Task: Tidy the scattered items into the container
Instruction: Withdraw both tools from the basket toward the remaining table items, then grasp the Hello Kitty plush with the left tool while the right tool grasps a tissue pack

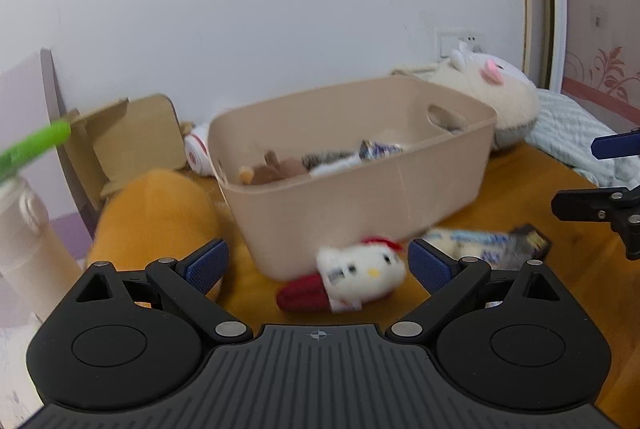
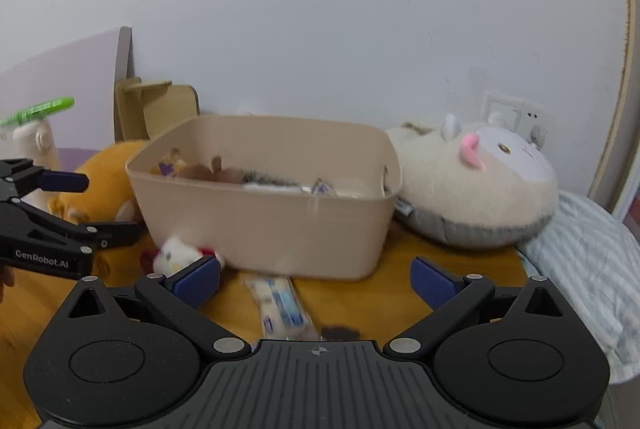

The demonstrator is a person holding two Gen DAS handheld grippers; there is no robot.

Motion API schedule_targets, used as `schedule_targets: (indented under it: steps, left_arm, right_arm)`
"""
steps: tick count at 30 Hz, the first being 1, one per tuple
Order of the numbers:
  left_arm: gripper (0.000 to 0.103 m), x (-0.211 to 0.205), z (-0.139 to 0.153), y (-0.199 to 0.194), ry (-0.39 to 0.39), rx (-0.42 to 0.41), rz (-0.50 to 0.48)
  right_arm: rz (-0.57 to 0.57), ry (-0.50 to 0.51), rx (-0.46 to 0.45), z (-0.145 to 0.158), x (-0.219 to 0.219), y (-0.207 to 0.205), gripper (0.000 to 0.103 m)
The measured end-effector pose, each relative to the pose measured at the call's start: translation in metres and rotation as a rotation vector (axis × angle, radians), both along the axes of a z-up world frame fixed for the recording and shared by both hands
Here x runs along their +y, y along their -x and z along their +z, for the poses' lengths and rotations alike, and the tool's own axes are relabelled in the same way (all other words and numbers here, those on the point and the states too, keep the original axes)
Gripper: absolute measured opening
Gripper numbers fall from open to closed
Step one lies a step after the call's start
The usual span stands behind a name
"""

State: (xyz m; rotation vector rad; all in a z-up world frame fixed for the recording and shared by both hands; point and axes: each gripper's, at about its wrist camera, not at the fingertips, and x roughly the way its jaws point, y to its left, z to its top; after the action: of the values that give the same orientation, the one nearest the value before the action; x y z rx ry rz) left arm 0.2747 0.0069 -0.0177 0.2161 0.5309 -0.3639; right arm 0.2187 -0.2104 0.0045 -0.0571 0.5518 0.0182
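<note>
A beige plastic bin stands on the wooden table and holds small plush toys and wrappers; it also shows in the right wrist view. A small white cat plush with a red bow lies on the table against the bin's front wall, between the open fingers of my left gripper; it also shows in the right wrist view. A blue-and-white snack packet lies before the bin, between the open fingers of my right gripper; it also shows in the left wrist view. Both grippers are empty.
A large orange plush lies left of the bin. A big cream plush lies to its right, beside a striped cloth. A bottle with a green cap stands far left. A small dark packet lies by the snack packet.
</note>
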Motion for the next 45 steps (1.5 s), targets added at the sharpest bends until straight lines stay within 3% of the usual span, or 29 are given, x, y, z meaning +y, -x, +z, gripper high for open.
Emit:
schedule_targets:
  steps: [13, 22, 35, 40, 45]
  left_arm:
    - [0.098, -0.005, -0.046, 0.019, -0.025, 0.061, -0.006]
    - [0.098, 0.013, -0.047, 0.011, 0.012, 0.066, 0.057]
    - [0.098, 0.03, -0.063, -0.002, 0.035, 0.094, 0.04]
    - [0.098, 0.023, -0.063, -0.004, 0.027, 0.036, -0.043]
    - [0.098, 0.001, -0.063, -0.014, 0.001, 0.008, -0.087]
  right_arm:
    - [-0.036, -0.043, 0.1, -0.047, -0.014, 0.022, 0.103]
    - [-0.027, -0.053, 0.151, -0.066, 0.011, 0.017, 0.103]
    - [-0.105, -0.076, 0.208, -0.09, 0.038, -0.013, 0.103]
    - [-0.11, -0.049, 0.205, -0.097, 0.038, -0.017, 0.095]
    - [-0.101, -0.049, 0.204, -0.093, 0.027, -0.016, 0.081]
